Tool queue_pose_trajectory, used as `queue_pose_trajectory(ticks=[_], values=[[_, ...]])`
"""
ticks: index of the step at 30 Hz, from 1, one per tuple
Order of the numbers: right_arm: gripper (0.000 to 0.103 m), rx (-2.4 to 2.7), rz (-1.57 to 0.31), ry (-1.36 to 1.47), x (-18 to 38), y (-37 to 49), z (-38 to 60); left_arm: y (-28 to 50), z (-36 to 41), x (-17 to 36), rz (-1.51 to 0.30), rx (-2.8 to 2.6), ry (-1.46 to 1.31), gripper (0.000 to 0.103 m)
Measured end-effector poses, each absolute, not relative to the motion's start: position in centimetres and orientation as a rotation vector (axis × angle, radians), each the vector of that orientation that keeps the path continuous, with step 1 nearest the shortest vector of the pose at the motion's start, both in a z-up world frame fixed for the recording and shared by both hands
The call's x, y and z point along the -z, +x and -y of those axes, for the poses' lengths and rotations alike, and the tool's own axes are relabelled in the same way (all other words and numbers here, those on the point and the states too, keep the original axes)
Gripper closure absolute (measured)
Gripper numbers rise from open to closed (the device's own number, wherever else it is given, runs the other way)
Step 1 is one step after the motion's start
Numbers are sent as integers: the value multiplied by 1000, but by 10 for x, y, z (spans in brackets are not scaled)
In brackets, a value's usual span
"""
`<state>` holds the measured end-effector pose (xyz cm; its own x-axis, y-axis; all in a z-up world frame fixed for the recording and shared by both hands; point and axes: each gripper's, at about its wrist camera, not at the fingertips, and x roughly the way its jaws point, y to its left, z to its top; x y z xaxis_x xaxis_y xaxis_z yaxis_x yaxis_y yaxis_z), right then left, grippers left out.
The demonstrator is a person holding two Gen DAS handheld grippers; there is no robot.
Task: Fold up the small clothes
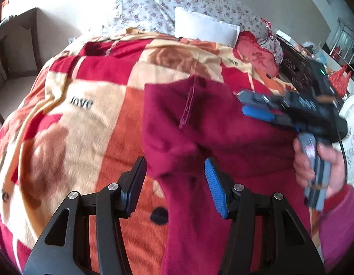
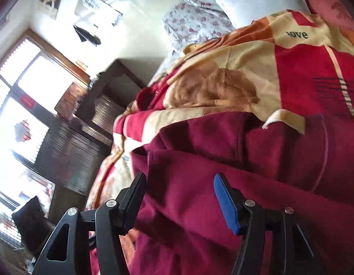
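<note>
A maroon fleece garment (image 1: 222, 142) lies spread on a red, cream and orange checked blanket (image 1: 89, 105) that covers a bed. My left gripper (image 1: 175, 181) hovers over the garment's near left edge, open; a fold of the cloth shows between the pads without being pinched. The right gripper (image 1: 250, 106), blurred and held by a hand (image 1: 330, 167) in a pink sleeve, sits over the garment's far right part. In the right wrist view the right gripper (image 2: 180, 192) stands open just above the maroon garment (image 2: 245, 183), with nothing clamped.
A white pillow (image 1: 206, 26), a floral quilt (image 1: 142, 11) and a red cushion (image 1: 257, 57) lie at the head of the bed. A dark cabinet (image 2: 85, 126) stands beside the bed under a bright window (image 2: 20, 87). Clutter with a red bag (image 1: 339, 80) sits at right.
</note>
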<state>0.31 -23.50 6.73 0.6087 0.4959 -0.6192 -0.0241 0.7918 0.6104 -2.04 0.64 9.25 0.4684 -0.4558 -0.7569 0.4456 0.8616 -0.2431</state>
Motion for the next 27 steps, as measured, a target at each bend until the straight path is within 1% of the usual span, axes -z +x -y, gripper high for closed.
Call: queue_pose_trajectory(ticks=[3,9,16,18,19,20,21,22,24,27], values=[[44,-298,-859,571,-73,-26,241,-6,4,-95,-918,553,-1,47],[44,-240,-836,481,-86,-110,258,32,36,-84,-900,524,-2,47],[44,-110,-824,555,-77,-188,302,47,79,-66,-893,519,80,48],[44,-83,-827,563,-73,-202,308,49,88,-59,-913,525,113,60],[44,-70,-821,578,-72,-210,313,49,93,-56,-921,517,141,70],[44,-59,-814,593,-69,-215,317,49,97,-55,-921,498,176,87],[44,-50,-806,606,-69,-219,321,47,99,-55,-920,487,191,94],[44,-35,-794,621,-68,-225,326,44,99,-60,-922,495,186,97],[44,-14,-775,629,-71,-232,330,37,99,-74,-922,544,151,98],[44,12,-758,585,-75,-235,331,25,99,-117,-876,604,110,98]])
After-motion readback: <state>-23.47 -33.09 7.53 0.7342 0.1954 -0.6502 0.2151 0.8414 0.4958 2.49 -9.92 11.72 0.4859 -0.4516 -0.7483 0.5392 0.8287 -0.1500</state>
